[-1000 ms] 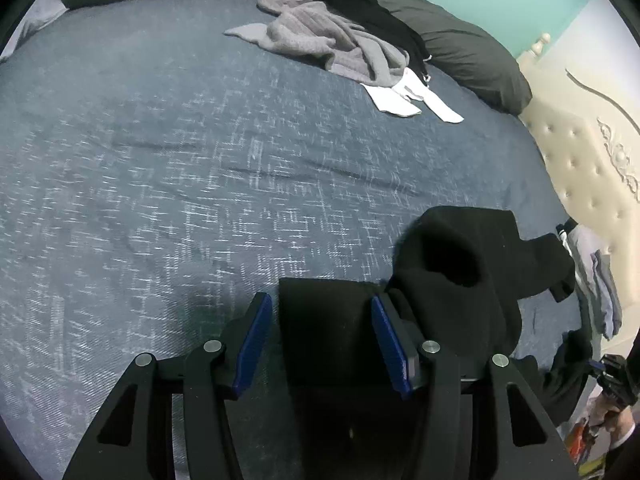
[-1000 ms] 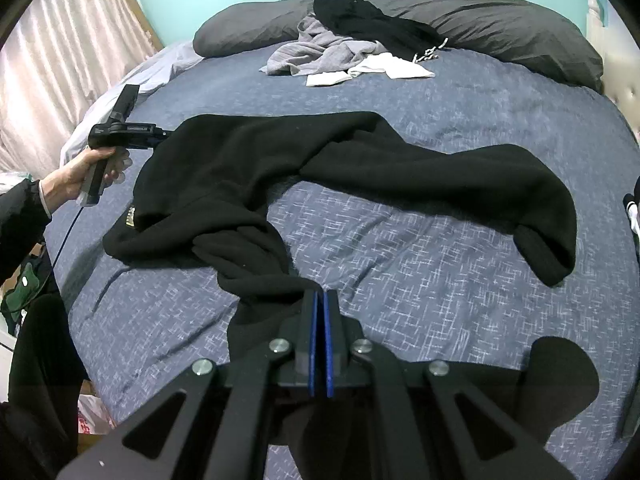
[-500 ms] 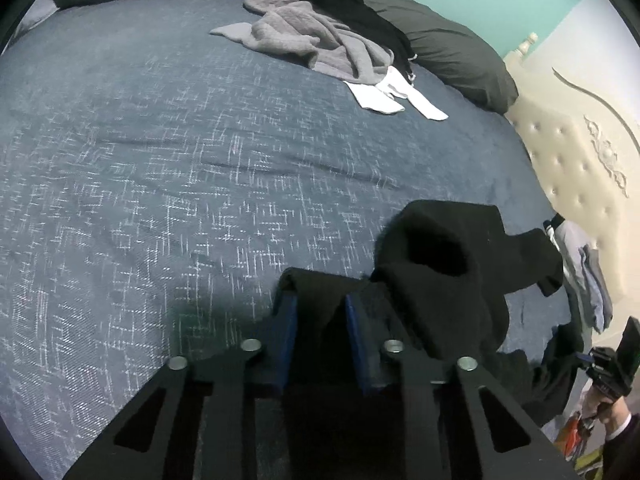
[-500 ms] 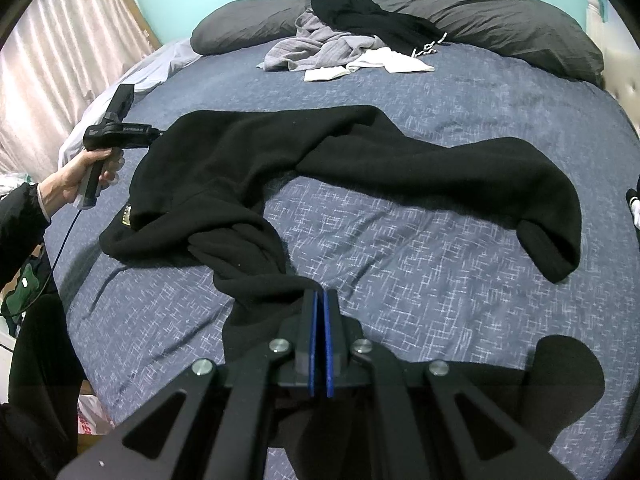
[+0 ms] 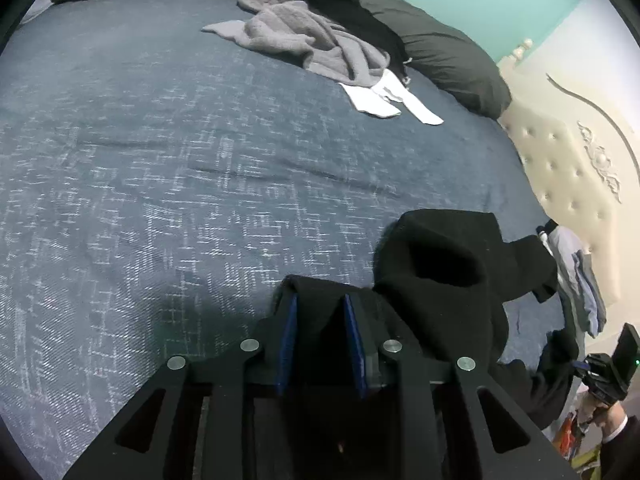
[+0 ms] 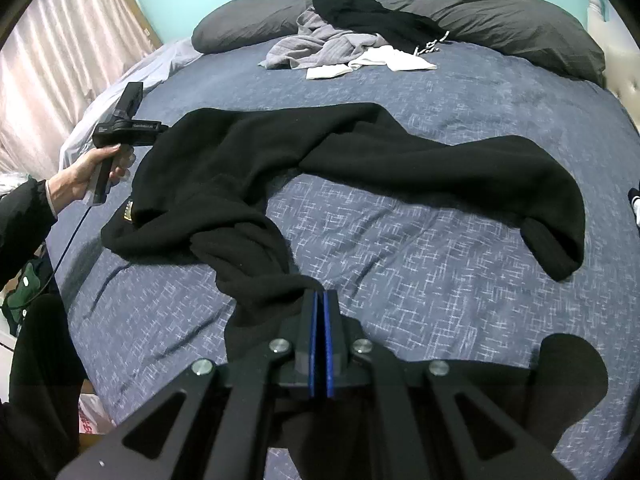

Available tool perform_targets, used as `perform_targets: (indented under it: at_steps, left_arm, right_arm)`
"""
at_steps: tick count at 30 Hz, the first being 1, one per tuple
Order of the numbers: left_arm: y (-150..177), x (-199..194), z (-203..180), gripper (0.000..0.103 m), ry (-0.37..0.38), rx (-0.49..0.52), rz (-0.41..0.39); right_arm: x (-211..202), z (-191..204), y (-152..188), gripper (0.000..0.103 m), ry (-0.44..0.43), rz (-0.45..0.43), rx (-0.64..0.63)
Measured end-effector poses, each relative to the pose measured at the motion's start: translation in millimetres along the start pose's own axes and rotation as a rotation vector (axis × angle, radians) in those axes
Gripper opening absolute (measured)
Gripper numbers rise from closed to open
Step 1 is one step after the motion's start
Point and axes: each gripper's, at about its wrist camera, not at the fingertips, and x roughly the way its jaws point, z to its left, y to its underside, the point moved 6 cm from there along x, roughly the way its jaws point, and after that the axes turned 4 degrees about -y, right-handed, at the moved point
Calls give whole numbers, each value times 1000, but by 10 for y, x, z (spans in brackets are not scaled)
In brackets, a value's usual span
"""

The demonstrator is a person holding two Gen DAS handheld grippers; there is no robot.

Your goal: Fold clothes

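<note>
A black fleece garment (image 6: 360, 160) lies spread across the blue bedspread (image 6: 440, 264), one sleeve end open at the right. My right gripper (image 6: 320, 300) is shut on a bunched part of it at the near edge. In the left wrist view my left gripper (image 5: 320, 304) is closed onto a thick black edge of the same garment (image 5: 440, 264), with cloth filling the gap between the blue pads. The left gripper also shows in the right wrist view (image 6: 160, 128), held by a hand at the garment's far left edge.
A pile of grey, black and white clothes (image 6: 352, 40) lies near dark pillows (image 6: 500, 20) at the far side. A cream tufted headboard (image 5: 568, 184) and folded clothes (image 5: 580, 276) are at the right. Curtains (image 6: 52, 64) hang on the left.
My left gripper has closed from wide open onto the black garment's edge. My right gripper stays shut on the cloth, and the garment has shifted slightly.
</note>
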Motion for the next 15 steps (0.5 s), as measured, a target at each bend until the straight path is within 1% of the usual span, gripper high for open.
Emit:
perform_targets:
  at_steps: [1, 2, 3, 6, 12, 15]
  left_arm:
    - [3, -12, 0, 25, 6, 0, -2]
    - [0, -39, 6, 22, 5, -2, -6]
    - [-5, -67, 12, 15, 4, -5, -12]
    - [-39, -214, 16, 7, -3, -17, -45]
    - [-241, -638, -40, 3, -33, -26, -131]
    - [-407, -865, -42, 1, -49, -53, -179]
  right_arm:
    - [4, -11, 0, 3, 1, 0, 2]
    - [10, -21, 0, 3, 3, 1, 5]
    - [17, -30, -1, 3, 4, 1, 8]
    - [30, -23, 1, 3, 2, -2, 11]
    - [4, 26, -10, 3, 3, -6, 4]
    - [-33, 54, -25, 3, 5, -15, 0]
